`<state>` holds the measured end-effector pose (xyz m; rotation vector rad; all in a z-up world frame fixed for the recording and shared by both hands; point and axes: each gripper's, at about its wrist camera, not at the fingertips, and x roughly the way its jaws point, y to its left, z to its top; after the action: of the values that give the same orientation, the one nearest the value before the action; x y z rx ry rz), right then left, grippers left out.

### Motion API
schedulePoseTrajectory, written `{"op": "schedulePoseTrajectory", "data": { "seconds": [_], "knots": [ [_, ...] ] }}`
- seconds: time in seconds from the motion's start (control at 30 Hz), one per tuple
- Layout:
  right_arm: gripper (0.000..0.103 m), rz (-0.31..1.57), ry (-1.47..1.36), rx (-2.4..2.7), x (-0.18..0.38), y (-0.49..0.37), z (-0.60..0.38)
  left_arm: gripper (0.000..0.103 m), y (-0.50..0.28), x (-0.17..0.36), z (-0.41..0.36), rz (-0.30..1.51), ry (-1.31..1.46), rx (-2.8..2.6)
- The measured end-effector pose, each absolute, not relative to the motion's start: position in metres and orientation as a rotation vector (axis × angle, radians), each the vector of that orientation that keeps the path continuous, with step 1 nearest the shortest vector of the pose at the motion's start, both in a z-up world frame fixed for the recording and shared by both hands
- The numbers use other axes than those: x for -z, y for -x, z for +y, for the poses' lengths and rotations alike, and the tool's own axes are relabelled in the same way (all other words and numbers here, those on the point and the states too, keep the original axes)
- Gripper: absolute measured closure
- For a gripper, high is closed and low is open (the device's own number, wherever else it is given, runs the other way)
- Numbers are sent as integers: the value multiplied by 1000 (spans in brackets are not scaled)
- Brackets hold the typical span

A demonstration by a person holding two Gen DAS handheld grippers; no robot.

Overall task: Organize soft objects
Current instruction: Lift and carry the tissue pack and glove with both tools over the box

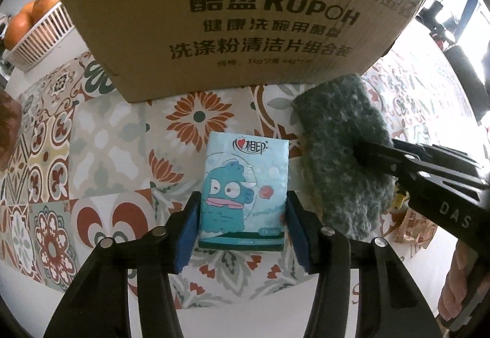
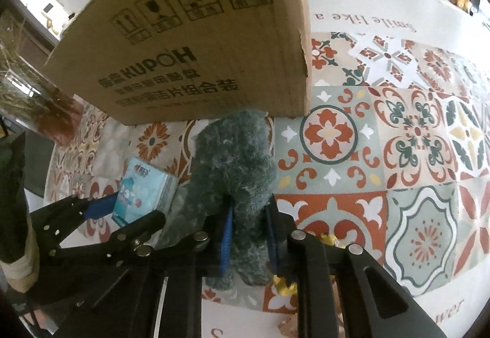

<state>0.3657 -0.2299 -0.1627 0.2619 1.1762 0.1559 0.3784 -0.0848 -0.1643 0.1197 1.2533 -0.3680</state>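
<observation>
A light-blue pocket tissue pack [image 1: 243, 184] with a cartoon fish lies flat on the patterned tablecloth [image 1: 107, 138]. My left gripper [image 1: 243, 200] straddles its near half, and both blue pads press its long sides. To its right lies a dark green fuzzy scouring sponge [image 1: 337, 138]. In the right wrist view my right gripper [image 2: 248, 215] is shut on this sponge [image 2: 235, 151], pinching its near part into a waist. That view also shows the tissue pack [image 2: 144, 194] with the left gripper [image 2: 137, 209] on it. A brown cardboard box [image 1: 229, 16] stands just behind both objects.
A white slatted basket [image 1: 46, 31] with oranges [image 1: 21, 25] sits at the far left. A glass vase of dried grass [image 2: 27, 99] stands left of the box [image 2: 199, 47]. Small yellow wrappers [image 2: 284, 286] lie under the right gripper. Patterned cloth [image 2: 413, 138] stretches to the right.
</observation>
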Motion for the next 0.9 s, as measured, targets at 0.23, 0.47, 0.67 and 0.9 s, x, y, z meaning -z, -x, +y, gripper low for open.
{"op": "schedulePoseTrajectory", "data": {
  "seconds": [0.23,0.47,0.67,0.9],
  "knots": [
    [85,1141,-301,-161,149,-350,-231,51,-365,140,-79,1193,-105,368],
    [87,1097,-312,-157,129,-334,-241,51,-354,113,-72,1142,-81,349],
    [87,1057,-305,-159,110,-321,-240,51,-338,94,-73,1110,-62,336],
    [87,1007,-299,-157,83,-304,-235,51,-324,70,-66,1072,-39,343]
  ]
}}
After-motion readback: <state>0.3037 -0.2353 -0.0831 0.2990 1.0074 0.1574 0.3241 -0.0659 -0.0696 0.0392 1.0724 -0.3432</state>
